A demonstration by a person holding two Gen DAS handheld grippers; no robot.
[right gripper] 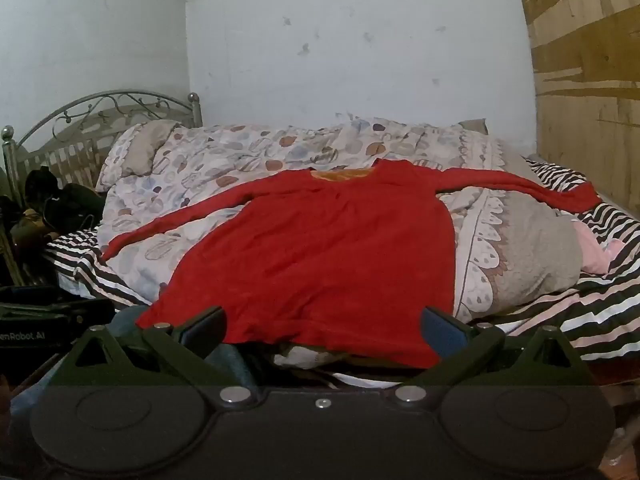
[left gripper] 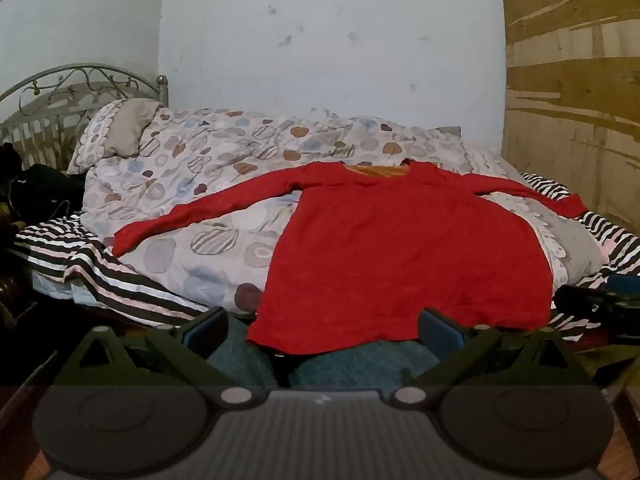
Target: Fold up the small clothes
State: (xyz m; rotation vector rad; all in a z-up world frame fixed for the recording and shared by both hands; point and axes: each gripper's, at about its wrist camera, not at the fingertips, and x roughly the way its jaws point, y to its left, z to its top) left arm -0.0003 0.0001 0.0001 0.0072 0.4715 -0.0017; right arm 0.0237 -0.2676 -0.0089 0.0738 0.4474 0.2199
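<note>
Red knit top flat (sleeves spread).

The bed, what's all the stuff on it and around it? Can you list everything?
red shirt: one, red, spread flat on the quilt, sleeves out
quilt: one, pale with coloured spots, heaped on the bed
striped sheet: one, black, white and pink, under the quilt
pillow: one, pale, by the headboard
headboard: one, grey metal, far left
pink cloth: one, pink, right edge
left gripper: one, dark, open, before the hem
right gripper: one, dark, open, before the hem
</note>
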